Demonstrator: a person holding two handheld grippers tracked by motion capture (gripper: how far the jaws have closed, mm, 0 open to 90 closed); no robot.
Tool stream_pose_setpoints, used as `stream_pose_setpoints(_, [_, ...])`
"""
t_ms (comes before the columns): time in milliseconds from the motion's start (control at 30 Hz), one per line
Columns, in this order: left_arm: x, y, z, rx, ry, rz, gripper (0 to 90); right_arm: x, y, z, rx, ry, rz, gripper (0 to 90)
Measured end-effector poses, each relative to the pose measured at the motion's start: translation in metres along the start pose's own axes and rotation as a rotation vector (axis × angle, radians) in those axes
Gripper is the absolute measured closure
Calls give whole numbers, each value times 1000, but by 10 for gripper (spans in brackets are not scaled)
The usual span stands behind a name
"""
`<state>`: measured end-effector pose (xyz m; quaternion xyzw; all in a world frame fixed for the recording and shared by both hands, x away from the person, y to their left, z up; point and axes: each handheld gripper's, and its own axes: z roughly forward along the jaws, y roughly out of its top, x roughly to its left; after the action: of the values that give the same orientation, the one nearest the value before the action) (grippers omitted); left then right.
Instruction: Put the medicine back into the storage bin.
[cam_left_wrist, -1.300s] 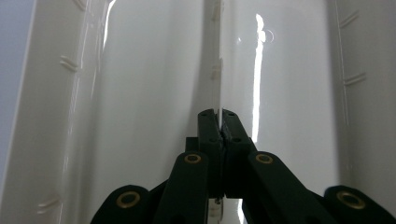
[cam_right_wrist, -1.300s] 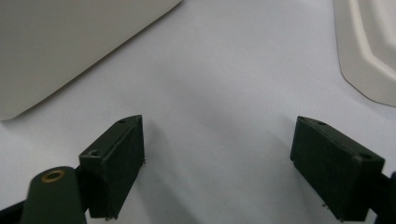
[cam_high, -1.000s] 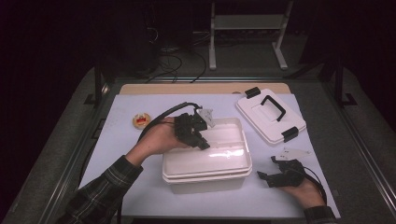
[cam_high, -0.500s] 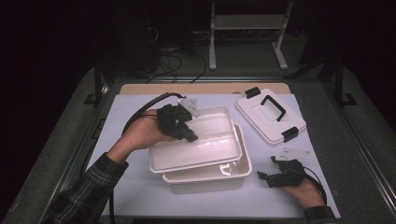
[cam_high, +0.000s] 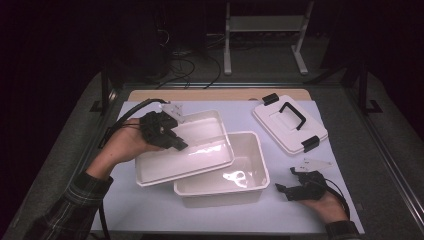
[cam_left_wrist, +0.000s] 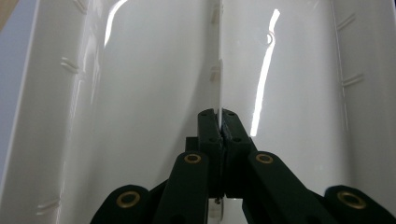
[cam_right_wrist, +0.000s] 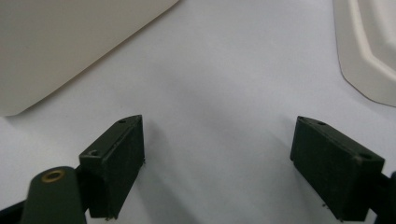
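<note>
Looking down from the high view, the left tongs (cam_high: 176, 142) grip the rim of a shallow white tray (cam_high: 200, 150), held tilted above a deeper white tub (cam_high: 250, 180) that sits on the bench (cam_high: 150, 210); the tray hides the tub's left part. A white lid (cam_high: 280, 130) with black handle and clips lies well apart at the far right. The right tongs (cam_high: 281, 188) rest on the bench just right of the tub. No writing can be read. In the left gripper view, the left tongs (cam_left_wrist: 218, 122) are clamped tight on the tray's thin wall (cam_left_wrist: 217, 56). In the right gripper view, the right tongs (cam_right_wrist: 219, 154) stand wide apart over bare bench, holding nothing, with the tub (cam_right_wrist: 56, 42) and lid (cam_right_wrist: 369, 51) cut off at the edges.
</note>
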<state>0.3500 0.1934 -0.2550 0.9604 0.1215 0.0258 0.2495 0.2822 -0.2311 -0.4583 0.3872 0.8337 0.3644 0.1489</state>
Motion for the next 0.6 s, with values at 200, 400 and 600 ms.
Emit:
stream_pose_setpoints(200, [5,-24,-12,-10,22,-54,887,0,0,0,1,0,1,170])
stream_pose_setpoints(400, [7,-46,-25,-13,44,-95,887,0,0,0,1,0,1,170])
stream_pose_setpoints(600, [8,-68,-35,-20,67,-140,887,0,0,0,1,0,0,170])
